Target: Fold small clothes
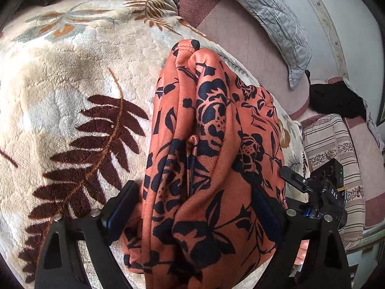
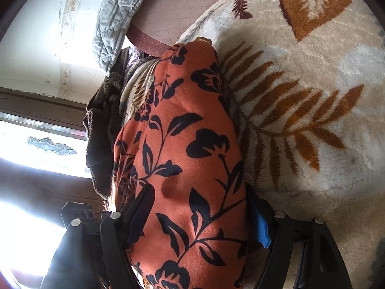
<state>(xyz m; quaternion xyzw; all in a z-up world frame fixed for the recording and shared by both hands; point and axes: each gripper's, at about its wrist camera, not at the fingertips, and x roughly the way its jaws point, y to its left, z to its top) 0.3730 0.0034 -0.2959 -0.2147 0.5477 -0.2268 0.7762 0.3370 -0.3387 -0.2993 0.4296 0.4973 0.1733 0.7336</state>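
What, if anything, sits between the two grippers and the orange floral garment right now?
Nothing visible. The orange floral garment already fills the gap between the left gripper's fingers, and likewise the right gripper's. It hangs bunched over the leaf-print blanket; I cannot tell how firmly either grips.

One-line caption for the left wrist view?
Left tongs shut on bunched orange floral garment above a leaf-patterned fleece blanket.

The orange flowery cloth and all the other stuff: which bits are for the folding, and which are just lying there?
For the folding:
orange floral garment
left gripper
right gripper

Just lying about:
leaf-print blanket
grey quilted pillow
striped cushion
dark towel
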